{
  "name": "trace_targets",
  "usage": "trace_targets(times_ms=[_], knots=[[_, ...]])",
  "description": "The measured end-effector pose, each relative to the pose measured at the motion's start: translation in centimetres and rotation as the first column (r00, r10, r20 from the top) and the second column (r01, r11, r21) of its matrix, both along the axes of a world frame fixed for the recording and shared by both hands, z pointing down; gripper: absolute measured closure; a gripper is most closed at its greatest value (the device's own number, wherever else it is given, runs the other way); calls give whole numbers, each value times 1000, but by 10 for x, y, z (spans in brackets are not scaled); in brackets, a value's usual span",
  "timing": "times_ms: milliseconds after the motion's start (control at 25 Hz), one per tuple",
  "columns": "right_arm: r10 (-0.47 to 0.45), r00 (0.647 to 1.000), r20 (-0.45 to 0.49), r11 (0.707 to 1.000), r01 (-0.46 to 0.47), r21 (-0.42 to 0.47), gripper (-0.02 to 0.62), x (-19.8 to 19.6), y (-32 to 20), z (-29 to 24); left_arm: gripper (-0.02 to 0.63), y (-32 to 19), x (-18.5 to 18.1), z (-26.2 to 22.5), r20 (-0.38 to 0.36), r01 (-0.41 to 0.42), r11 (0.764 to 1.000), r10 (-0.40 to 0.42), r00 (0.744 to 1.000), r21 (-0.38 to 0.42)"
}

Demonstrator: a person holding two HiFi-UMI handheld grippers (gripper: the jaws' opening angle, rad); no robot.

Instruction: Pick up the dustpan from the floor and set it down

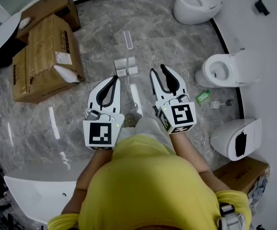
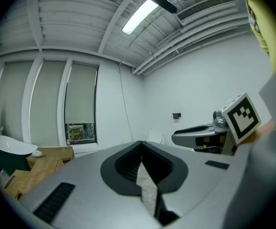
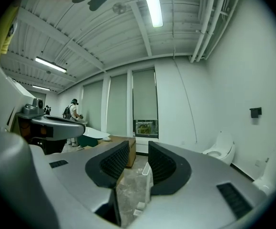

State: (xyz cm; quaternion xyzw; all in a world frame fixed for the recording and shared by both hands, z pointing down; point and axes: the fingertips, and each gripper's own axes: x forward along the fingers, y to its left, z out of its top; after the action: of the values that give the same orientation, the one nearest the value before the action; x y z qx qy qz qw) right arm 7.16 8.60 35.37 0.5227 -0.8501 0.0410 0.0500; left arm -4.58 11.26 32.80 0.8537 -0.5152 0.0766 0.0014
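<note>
1. Spotted the dustpan standing on the grey marble floor, long handle upright, straight ahead of both grippers and well apart from them.
2. Got the left gripper with its jaws closed tip to tip, gripping nothing.
3. Got the right gripper roughly half open and also empty. Can see the dustpan's handle through the gap in the right gripper view, but way ahead, not between the pads.
4. Seeing just marble and a glare streak between the jaws and the dustpan.
5. Over on the left, got a pile of cardboard boxes, near the dustpan but not touching it.
6. Over on the right, along the curved wall: far toilet, middle toilet, near toilet. Also noticed a small green bottle on the floor just beside the middle one.
7. Down at the lower left, caught the rim of a white bathtub; at the lower right, one more box.
</note>
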Motion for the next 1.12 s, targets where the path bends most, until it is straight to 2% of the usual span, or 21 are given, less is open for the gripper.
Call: trace_targets(times_ms=[280, 520, 840, 1120], knots=[[-33, 999, 3, 998, 34, -47, 446, -23, -24, 7, 606, -24, -16, 6, -3, 28, 999, -28, 1000, -29], [-33, 999, -40, 995, 29, -93, 432, -34, -59, 24, 606, -49, -21, 17, 8, 46, 998, -46, 999, -46], [-48, 996, -74, 984, 34, -178, 428, -47, -137, 58, 606, -127, -29, 33, 25, 66, 994, -64, 998, -85], [-90, 991, -97, 957, 59, -285, 425, -51, -205, 100, 606, -197, -26, 51, 38, 87, 987, -82, 996, -137]])
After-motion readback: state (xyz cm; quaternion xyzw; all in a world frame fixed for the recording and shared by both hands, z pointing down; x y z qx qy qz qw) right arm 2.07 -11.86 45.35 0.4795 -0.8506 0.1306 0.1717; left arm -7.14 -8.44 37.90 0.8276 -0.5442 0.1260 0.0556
